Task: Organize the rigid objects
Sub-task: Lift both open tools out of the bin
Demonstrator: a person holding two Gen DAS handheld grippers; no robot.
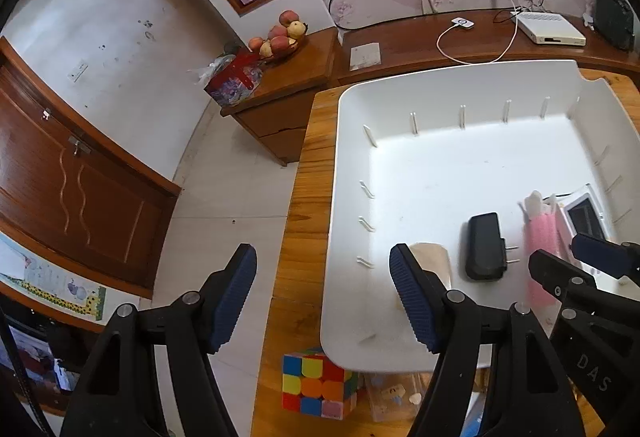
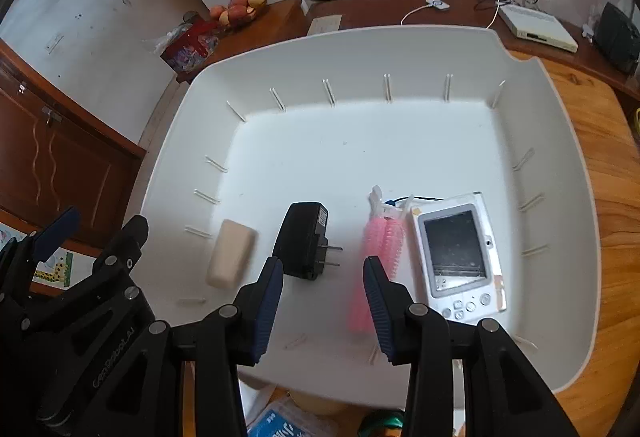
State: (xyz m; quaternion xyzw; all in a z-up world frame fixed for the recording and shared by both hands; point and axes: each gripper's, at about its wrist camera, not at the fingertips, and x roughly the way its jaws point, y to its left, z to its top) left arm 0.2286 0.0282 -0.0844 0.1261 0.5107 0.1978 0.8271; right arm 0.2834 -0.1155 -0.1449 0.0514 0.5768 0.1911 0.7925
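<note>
Both of my grippers hang empty with jaws spread: the left gripper [image 1: 324,297] sits over the near-left corner of the white tray [image 2: 568,205], the right gripper [image 2: 324,301] over its near edge. Four things already lie in a row along the tray's near side: a beige block [image 2: 232,253] toward the left wall, a black plug adapter [image 2: 306,239] beside it, a pink ribbed roller [image 2: 378,261], and a white handheld device [image 2: 460,257] in a clear case toward the right wall. Still outside, on the wooden table [image 1: 296,237] just off the tray's near-left corner, stands a colour cube [image 1: 316,383], with a clear plastic box [image 1: 394,393] beside it, partly under the tray's rim. I judge the cube to be my next piece: it looks light and stiff, with smooth plastic faces that could slip or twist a layer, so I would take it squarely across two opposite flat faces, not on the corners. The adapter looks dense and hard, its prongs pointing right; the device's screen seems the fragile one. The tray floor is smooth with thin ribs along the walls. Beyond the table's far edge runs a dark wooden cabinet [image 1: 460,41] with a fruit bowl [image 1: 280,37], cables and a white set-top box [image 1: 548,27] against floral wallpaper; pale tiles cover the floor to the left.
</note>
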